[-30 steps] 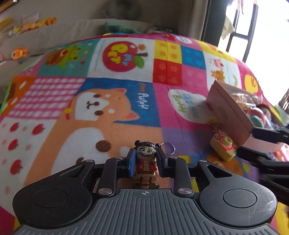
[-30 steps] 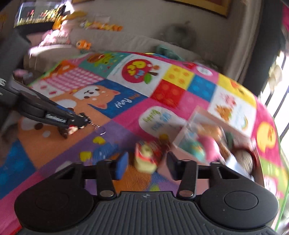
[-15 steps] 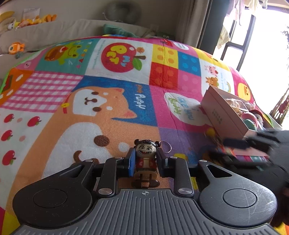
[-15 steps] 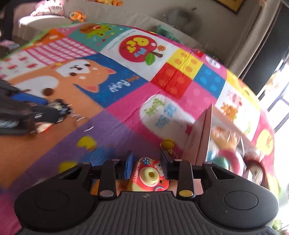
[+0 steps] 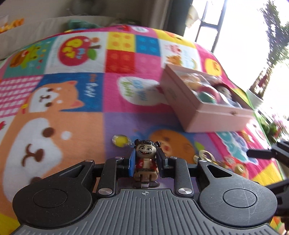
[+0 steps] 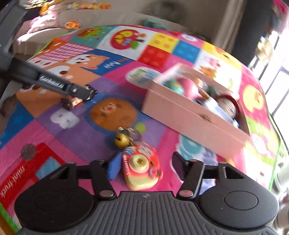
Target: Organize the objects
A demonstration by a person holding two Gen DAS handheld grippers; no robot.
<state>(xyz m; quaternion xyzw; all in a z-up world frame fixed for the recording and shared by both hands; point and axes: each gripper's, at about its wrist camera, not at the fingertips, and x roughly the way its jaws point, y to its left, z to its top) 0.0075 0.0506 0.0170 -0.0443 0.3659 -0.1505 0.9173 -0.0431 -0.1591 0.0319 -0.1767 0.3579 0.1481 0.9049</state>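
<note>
My left gripper [image 5: 146,163] is shut on a small grinning doll figure [image 5: 145,159] with black hair buns; it also shows in the right wrist view [image 6: 75,100], held over the mat. My right gripper [image 6: 144,167] is open, its fingers [image 6: 113,167] wide on either side of a red and yellow toy camera [image 6: 141,170] with a gold bell [image 6: 121,139]; the camera lies on the mat. A pink box [image 5: 202,108] holding several toys stands to the right, also seen in the right wrist view [image 6: 180,112].
A colourful patchwork play mat [image 5: 75,112] covers the surface. A beige sofa [image 6: 112,16] with small toys runs along the back. A window [image 5: 234,27] is at the far right. A yellow charm [image 5: 120,141] lies in front of the doll.
My right gripper was shut on the toy camera and has opened; the camera now lies on the mat. My left gripper has carried the doll to the right, nearer the pink box.
</note>
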